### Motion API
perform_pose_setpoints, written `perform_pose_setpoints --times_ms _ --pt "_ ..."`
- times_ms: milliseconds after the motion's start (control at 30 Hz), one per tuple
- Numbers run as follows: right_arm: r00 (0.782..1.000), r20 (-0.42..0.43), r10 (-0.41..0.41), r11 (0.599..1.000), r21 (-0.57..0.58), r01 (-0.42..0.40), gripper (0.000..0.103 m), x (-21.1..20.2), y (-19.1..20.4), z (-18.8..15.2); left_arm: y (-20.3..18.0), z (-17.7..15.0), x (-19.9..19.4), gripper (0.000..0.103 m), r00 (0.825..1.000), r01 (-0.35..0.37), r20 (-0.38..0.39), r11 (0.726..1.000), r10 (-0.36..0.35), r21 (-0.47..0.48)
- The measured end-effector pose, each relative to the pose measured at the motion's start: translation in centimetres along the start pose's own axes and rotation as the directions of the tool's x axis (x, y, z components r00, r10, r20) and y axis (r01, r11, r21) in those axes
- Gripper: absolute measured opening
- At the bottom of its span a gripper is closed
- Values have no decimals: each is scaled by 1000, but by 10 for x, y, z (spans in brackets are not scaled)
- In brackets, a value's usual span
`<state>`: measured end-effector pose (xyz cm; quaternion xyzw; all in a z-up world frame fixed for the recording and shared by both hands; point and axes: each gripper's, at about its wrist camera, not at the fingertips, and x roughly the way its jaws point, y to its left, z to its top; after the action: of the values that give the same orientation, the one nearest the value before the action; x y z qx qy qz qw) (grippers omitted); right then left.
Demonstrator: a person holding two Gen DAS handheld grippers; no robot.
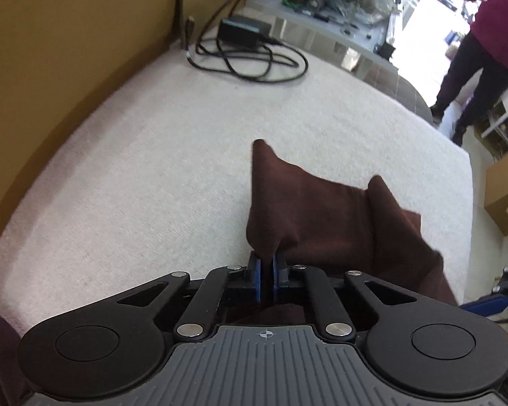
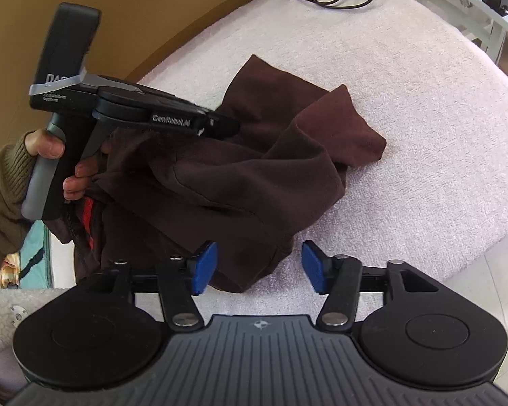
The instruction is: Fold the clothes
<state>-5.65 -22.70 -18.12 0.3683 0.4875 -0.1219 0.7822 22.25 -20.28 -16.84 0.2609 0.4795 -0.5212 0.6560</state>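
Fabric the colour of dark chocolate, a crumpled garment (image 2: 227,182), lies bunched on a pale, nubbly bed (image 2: 406,108), its folds heaped toward the near left edge and one limp end trailing out flat across the cover. The left claw (image 1: 267,279) has its blue pads (image 1: 255,279) pinched almost together on a tuft of the cloth, which rises from the grip in a peaked ridge (seen from the right wrist, the same claw (image 2: 225,125) reaches in from the left over the heap, a bare hand (image 2: 64,165) round its handle). The right claw (image 2: 259,269) stands wide apart and holds nothing, its left pad just over the garment's near hem, its right pad over bare cover. A black power brick with coiled cable (image 1: 250,47) sits far back on the bed beside a tan headboard (image 1: 67,40).
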Motion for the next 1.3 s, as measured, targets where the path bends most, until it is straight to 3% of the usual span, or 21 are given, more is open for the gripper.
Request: perform_pose_setpoints --times_ms 167,267,400,467,500,600,633,767,867,933,1000,1067,1100,1200,1300 --pt "1000 -4 24 1000 -7 -24 63 2 4 1 25 22 -44 2 987 -77 133 993 89 -93" --pt "999 -4 35 999 -28 -35 64 3 10 2 46 35 -67 2 960 -155 206 974 188 -166" --pt "999 -7 48 997 -65 -49 64 7 20 6 69 41 -75 4 948 -200 204 955 246 -220" --pt "999 -9 48 996 -76 -48 64 9 25 9 80 44 -79 28 940 -222 202 943 274 -247" --pt "999 -8 47 996 -79 -47 64 11 26 10 85 45 -80 32 938 -230 198 939 283 -254" --pt "999 -4 45 996 -73 -45 64 12 25 13 80 28 -75 65 959 -205 156 961 235 -185" --pt "999 -3 41 997 -67 -42 65 11 23 14 77 22 -72 70 964 -202 144 966 225 -159" --pt "1000 -5 29 999 -43 -29 66 12 16 15 73 -5 -55 78 990 -127 44 988 131 -86" --pt "1000 -13 23 999 -26 -23 66 18 16 14 73 -20 -40 80 997 -80 -20 994 79 -74" --pt "1000 -16 19 1000 -23 -20 66 19 16 13 73 -30 -32 87 997 -47 -58 996 43 -78" --pt "1000 -16 17 1000 -19 -17 66 19 16 13 70 -36 -25 87 995 -12 -97 997 4 -79" --pt "1000 -12 13 1000 -14 -13 66 19 15 13 63 -43 -22 85 993 -20 -116 999 15 -39" --pt "1000 -8 9 1000 -8 -9 66 18 14 13 59 -48 -20 77 991 -36 -126 999 34 -10" --pt "1000 6 -1 1000 11 1 66 18 11 15 52 -64 -17 27 985 -83 -148 996 88 39" --pt "1000 15 -3 1000 21 2 66 18 8 18 52 -77 -29 11 991 -102 -84 995 101 -4"
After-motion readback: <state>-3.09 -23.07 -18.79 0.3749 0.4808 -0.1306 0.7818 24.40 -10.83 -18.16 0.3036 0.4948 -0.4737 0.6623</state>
